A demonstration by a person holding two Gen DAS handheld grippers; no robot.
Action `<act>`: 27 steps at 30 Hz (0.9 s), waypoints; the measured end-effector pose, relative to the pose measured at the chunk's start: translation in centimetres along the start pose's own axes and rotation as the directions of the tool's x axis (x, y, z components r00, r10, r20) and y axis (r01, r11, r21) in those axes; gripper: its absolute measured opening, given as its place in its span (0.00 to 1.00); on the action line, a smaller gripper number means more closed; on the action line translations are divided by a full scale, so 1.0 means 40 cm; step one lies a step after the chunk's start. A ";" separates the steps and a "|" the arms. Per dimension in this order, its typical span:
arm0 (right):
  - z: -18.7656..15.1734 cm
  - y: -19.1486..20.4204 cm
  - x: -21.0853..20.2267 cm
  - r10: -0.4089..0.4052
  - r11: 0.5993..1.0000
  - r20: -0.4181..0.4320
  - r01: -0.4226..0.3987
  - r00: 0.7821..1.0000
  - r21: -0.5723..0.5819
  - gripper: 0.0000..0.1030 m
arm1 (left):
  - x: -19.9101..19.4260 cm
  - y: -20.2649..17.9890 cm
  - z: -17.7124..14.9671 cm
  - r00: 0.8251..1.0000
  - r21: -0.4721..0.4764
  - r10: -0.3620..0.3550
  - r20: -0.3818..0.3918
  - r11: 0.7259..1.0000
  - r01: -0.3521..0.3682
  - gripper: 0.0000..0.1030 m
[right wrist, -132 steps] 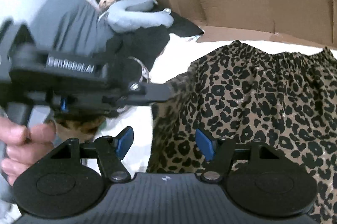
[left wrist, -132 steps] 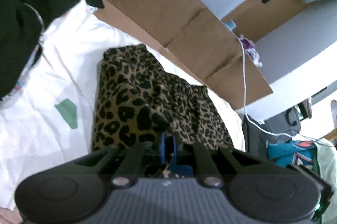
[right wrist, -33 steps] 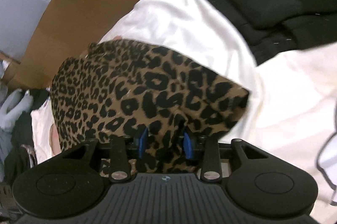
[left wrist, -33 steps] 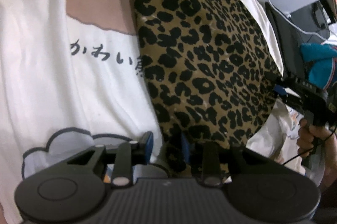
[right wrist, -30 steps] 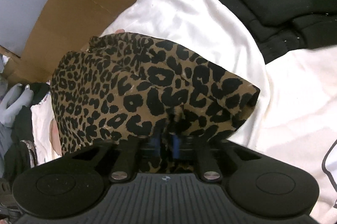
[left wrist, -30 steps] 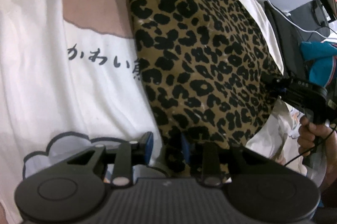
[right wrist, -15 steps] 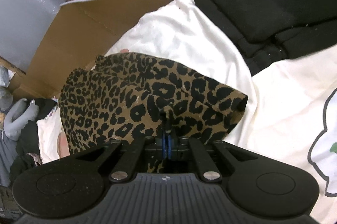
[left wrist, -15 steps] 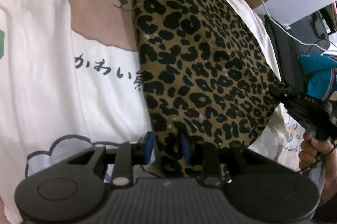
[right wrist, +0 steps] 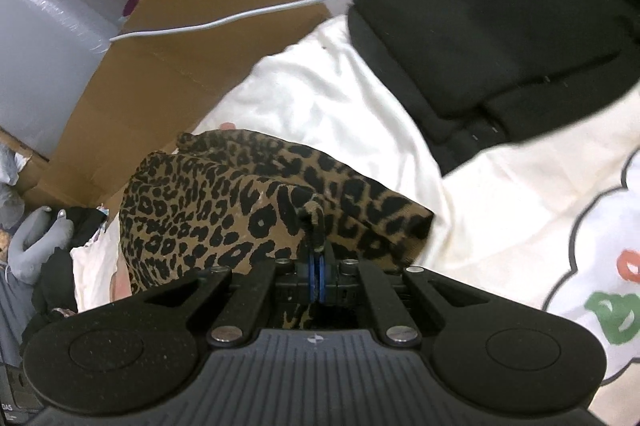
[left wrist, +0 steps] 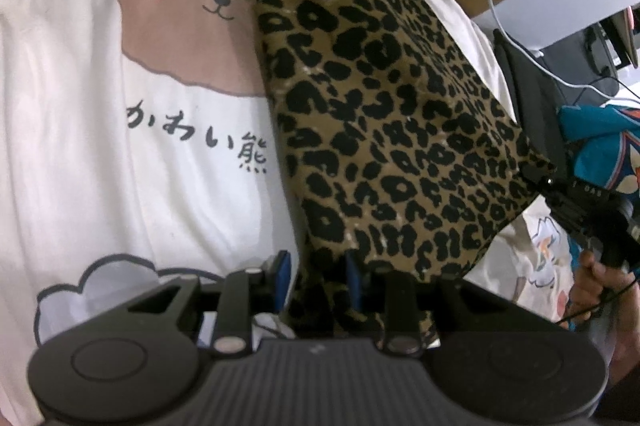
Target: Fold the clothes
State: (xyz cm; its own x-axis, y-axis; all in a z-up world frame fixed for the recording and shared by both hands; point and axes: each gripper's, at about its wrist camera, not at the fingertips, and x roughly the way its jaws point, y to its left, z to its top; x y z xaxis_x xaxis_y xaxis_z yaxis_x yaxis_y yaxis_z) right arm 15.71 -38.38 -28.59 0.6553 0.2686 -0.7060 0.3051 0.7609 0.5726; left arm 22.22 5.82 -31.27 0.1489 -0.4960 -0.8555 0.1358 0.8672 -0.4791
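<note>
A leopard-print garment (left wrist: 380, 97) lies folded on a white bear-print sheet (left wrist: 100, 145). Its near edge is lifted and stretched between my two grippers. My left gripper (left wrist: 317, 272) holds a thick bunch of the cloth between its blue pads at the near left corner. In the left wrist view my right gripper (left wrist: 541, 179) pinches the garment's right corner, with a hand (left wrist: 600, 270) on its handle. In the right wrist view my right gripper (right wrist: 316, 280) has its pads pressed flat together on a thin ridge of the leopard-print garment (right wrist: 224, 209).
Flattened cardboard (right wrist: 160, 65) runs along the far side, and a white cable (right wrist: 240, 19) crosses it. A folded black garment (right wrist: 500, 25) lies to the right, with teal printed cloth (left wrist: 596, 129) beyond it. A grey plush toy (right wrist: 32, 246) and dark clothes sit at the left.
My right gripper's pads closed fully on the garment's corner and lifted it slightly. My left gripper kept its hold and barely moved. Earlier still, the garment lay spread out.
</note>
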 end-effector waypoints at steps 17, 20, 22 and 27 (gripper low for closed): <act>0.022 -0.015 -0.049 0.021 0.999 0.050 -0.023 0.999 0.047 0.00 | -0.056 -0.032 0.005 0.999 0.078 -0.050 0.011 0.996 0.049 0.02; 0.020 -0.028 -0.037 0.003 0.999 0.042 -0.005 0.999 0.041 0.00 | -0.050 -0.027 0.009 0.998 0.094 -0.056 0.001 0.994 0.056 0.03; 0.018 -0.045 -0.016 -0.002 0.999 0.023 0.001 1.000 0.052 0.00 | -0.034 -0.020 0.003 0.999 0.107 -0.028 -0.019 0.994 0.030 0.09; 0.004 -0.104 0.025 -0.018 0.989 -0.027 0.021 0.999 0.149 0.02 | -0.019 0.009 -0.006 1.000 0.117 0.024 -0.017 0.993 -0.022 0.32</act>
State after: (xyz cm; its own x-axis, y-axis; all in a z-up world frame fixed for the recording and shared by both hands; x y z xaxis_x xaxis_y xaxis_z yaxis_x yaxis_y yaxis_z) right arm 15.20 -41.37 -31.62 0.6312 0.2709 -0.7268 0.4185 0.6700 0.6131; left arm 21.91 6.55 -30.84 0.1356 -0.4740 -0.8700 0.2461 0.8667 -0.4338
